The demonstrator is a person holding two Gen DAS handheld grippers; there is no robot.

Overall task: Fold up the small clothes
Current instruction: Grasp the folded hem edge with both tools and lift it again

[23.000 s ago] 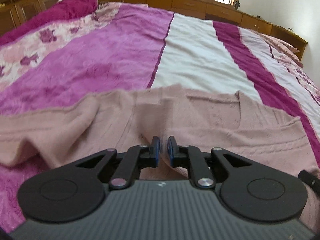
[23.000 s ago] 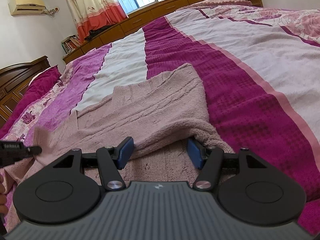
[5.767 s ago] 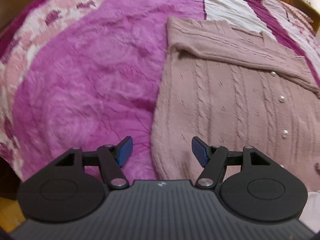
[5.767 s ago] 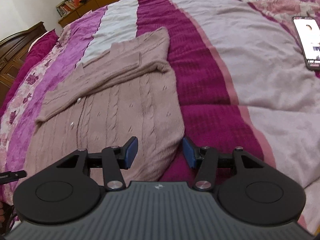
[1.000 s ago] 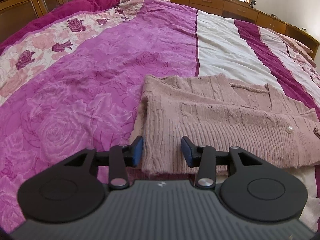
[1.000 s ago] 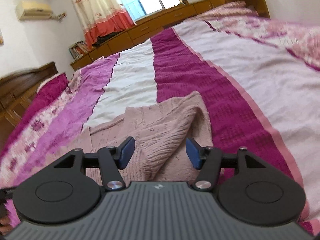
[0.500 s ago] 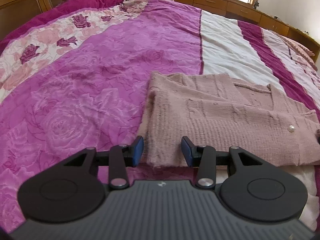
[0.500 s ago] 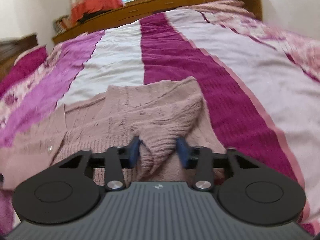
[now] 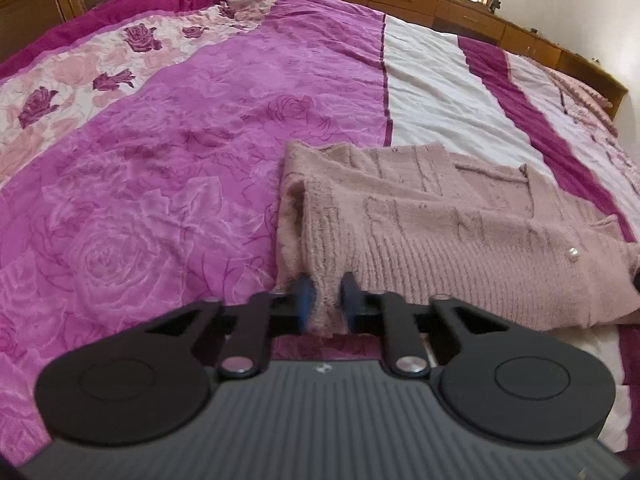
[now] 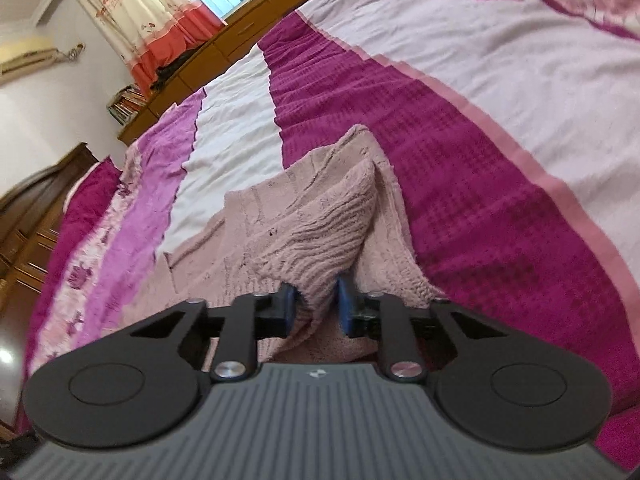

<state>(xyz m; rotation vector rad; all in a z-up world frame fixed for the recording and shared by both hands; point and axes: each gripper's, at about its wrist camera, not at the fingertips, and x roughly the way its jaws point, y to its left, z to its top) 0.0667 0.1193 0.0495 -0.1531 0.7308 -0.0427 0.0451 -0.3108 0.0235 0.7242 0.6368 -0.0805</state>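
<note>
Cardigan (image 9: 460,232), dusty pink knit, folded into a band on the bed (image 9: 160,168), long axis running left to right across both views, ribbed hem nearest the cameras. Pinched at each near corner: left gripper (image 9: 325,300) clamped on the left end of the hem, blue fingers (image 9: 306,300) pressed into the knit; right gripper (image 10: 316,300) clamped likewise on the right end, that corner lifted into a peaked fold above the layer beneath. Rest of the garment stretching straight ahead of both sets of fingers, toward the far side of the bed. A pearl button (image 9: 573,254) showing near the right end in the left view. Probably mid-fold: both corners held evenly, neither hand nearer, so carrying them forward together over the far edge looks like what remains. Beyond, striped magenta and white bedspread, wooden cabinets (image 9: 440,4) along the wall.
</note>
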